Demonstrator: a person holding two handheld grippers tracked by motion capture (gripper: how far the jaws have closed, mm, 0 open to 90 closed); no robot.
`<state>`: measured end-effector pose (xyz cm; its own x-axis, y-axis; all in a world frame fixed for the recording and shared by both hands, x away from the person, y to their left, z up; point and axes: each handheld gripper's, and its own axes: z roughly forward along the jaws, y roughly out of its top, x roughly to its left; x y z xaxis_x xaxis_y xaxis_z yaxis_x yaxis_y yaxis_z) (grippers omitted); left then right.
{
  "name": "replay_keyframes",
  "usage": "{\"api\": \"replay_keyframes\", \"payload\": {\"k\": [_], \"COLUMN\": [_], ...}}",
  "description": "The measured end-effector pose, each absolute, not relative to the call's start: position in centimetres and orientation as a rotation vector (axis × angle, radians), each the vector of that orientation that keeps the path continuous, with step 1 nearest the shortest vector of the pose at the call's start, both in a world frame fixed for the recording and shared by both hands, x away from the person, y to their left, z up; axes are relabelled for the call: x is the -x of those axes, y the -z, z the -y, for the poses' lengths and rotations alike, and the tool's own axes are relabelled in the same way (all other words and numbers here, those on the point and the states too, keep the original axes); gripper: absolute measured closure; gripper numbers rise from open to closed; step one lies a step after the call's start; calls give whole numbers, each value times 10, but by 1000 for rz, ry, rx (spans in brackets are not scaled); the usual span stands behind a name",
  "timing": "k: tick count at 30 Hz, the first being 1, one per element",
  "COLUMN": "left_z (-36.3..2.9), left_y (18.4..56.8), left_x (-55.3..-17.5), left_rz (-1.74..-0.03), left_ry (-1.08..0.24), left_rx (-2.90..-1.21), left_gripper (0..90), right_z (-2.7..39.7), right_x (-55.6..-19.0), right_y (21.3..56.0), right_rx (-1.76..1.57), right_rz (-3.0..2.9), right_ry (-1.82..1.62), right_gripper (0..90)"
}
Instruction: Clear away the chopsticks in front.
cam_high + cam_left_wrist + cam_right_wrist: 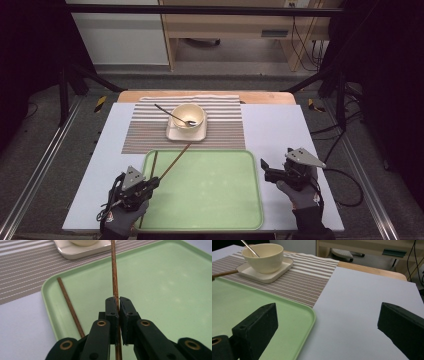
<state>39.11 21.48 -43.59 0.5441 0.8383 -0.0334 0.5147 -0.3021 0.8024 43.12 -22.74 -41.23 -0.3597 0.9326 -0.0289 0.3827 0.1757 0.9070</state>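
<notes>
My left gripper [154,183] [119,301] is shut on a brown chopstick [114,272] [175,161], which slants from the jaws up over the green tray [210,200] [162,290] [232,302] toward the square plate [172,134] [75,251] [272,275]. A second chopstick [153,165] [71,307] lies along the tray's left side. A cream bowl [188,116] [263,257] with a metal spoon [170,114] [249,248] sits on the plate. My right gripper [263,165] [327,322] stands open above the tray's right rim, nothing between its jaws.
A striped placemat [150,130] [22,267] [309,282] lies under the plate on a pale blue-grey board [280,130] [362,302]. A wooden table edge [260,97] [372,268] shows behind it. Black frame bars and cables flank the table.
</notes>
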Motion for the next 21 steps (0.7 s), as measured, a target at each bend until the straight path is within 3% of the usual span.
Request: {"api": "replay_keyframes", "payload": {"k": [21], "left_z": [-200], "left_y": [458], "left_x": [-393], "left_rz": [-1073], "left_ry": [-433], "left_rx": [-2095], "left_gripper": [852], "right_z": [227], "right_x": [-431], "right_y": [412], "right_rx": [-1239], "right_rz": [-1844], "right_ry": [-1151], "right_gripper": [32]}}
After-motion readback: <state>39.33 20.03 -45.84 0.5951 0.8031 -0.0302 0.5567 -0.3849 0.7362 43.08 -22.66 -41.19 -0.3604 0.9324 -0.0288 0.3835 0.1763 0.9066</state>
